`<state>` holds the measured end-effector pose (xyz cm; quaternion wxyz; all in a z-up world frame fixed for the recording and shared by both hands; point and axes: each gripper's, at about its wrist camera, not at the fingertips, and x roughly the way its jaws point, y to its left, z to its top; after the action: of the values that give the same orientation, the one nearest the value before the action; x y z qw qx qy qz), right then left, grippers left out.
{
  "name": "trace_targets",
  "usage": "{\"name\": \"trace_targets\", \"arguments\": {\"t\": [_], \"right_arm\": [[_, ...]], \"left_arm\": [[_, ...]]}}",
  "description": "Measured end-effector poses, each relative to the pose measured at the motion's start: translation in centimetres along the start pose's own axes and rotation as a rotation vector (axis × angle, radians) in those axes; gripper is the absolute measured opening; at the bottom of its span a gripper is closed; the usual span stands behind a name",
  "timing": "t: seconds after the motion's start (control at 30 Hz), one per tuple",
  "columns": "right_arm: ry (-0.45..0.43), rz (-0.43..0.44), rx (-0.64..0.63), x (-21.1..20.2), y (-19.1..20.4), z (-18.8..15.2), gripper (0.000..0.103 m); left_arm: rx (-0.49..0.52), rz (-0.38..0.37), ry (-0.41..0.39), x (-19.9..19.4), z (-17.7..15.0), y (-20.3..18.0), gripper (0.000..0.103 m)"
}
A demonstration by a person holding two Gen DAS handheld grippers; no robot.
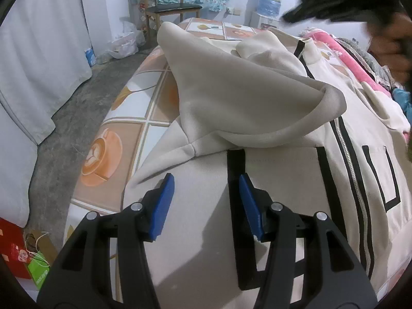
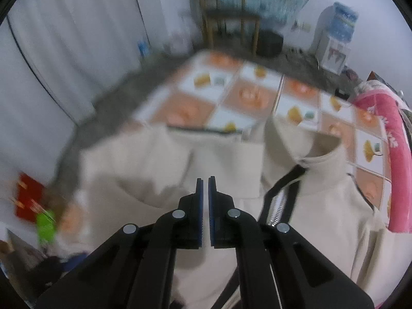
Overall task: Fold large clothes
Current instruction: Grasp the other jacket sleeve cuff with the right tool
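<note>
Jacket (image 1: 257,97), one, cream, under two tools: left tool (image 1: 206,180) parted, right tool (image 2: 205,180) closed, empty.

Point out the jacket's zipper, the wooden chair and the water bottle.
zipper (image 1: 351,170): left wrist view, on the silver teeth.
wooden chair (image 1: 173,7): left wrist view, on the dark seat.
water bottle (image 1: 270,0): left wrist view, on the blue body.

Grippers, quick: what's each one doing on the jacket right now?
Left gripper: open above the jacket, nothing between the jaws.
Right gripper: shut, nothing seen held; it hangs over the jacket.
</note>
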<state>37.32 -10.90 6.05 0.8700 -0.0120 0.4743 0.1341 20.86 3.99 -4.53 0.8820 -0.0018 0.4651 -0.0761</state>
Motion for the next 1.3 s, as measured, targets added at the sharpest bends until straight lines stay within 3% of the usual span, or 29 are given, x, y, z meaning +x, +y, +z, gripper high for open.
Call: {"name": "trace_targets", "arguments": {"t": [0.1, 0.17, 0.23, 0.3, 0.33, 0.37, 0.4, 0.6, 0.77, 0.8, 0.83, 0.9, 0.97, 1.13, 1.3], "right_arm": [[-0.121, 0.082, 0.059, -5.8, -1.5, -1.3, 0.004], [-0.177, 0.068, 0.076, -9.0, -2.6, -2.4, 0.004], [-0.156, 0.066, 0.086, -9.2, -3.3, -2.6, 0.006], [-0.103, 0.027, 0.075, -7.6, -3.2, -2.4, 0.017], [-0.081, 0.014, 0.069, -6.6, -3.0, -2.1, 0.039], [-0.054, 0.013, 0.058, -5.1, -2.6, -1.7, 0.052], [-0.037, 0.01, 0.051, -3.9, -2.2, -1.5, 0.054], [0.117, -0.049, -0.01, 5.9, 1.2, 0.7, 0.054], [0.176, -0.125, -0.077, 10.3, 2.8, 1.6, 0.052], [0.19, -0.144, -0.092, 10.8, 2.9, 1.6, 0.047], [0.21, -0.177, -0.113, 11.6, 3.0, 1.5, 0.035], [0.222, -0.196, -0.13, 11.9, 2.8, 1.5, 0.024], [0.215, -0.181, -0.125, 11.6, 2.6, 1.6, 0.011], [0.101, -0.101, -0.056, 6.9, 1.8, 2.2, 0.009], [-0.115, 0.064, 0.052, -3.3, -0.8, 0.4, 0.009]], "left_arm": [[-0.004, -0.005, -0.001, -0.1, 0.0, 0.1, 0.05], [-0.002, -0.003, -0.002, 0.0, 0.0, 0.1, 0.05], [0.008, 0.004, -0.008, -0.1, -0.2, 0.0, 0.05], [0.008, 0.009, -0.008, -0.1, -0.2, 0.0, 0.05], [0.003, 0.008, -0.008, 0.0, -0.1, 0.0, 0.05], [-0.003, 0.005, -0.009, -0.1, -0.1, 0.1, 0.05], [-0.008, 0.003, -0.012, -0.1, -0.1, 0.2, 0.05], [-0.012, 0.0, -0.032, -0.1, -0.3, 0.3, 0.051], [-0.008, -0.003, -0.035, -0.1, -0.4, 0.3, 0.051], [-0.006, -0.002, -0.036, -0.1, -0.4, 0.3, 0.052], [-0.005, -0.002, -0.037, -0.1, -0.4, 0.3, 0.052], [-0.002, -0.002, -0.042, -0.1, -0.4, 0.3, 0.052], [-0.001, -0.003, -0.047, -0.1, -0.5, 0.3, 0.053], [-0.007, -0.014, -0.05, -0.1, -0.6, 0.5, 0.053], [-0.011, -0.022, -0.051, -0.1, -0.5, 0.7, 0.053]]}}
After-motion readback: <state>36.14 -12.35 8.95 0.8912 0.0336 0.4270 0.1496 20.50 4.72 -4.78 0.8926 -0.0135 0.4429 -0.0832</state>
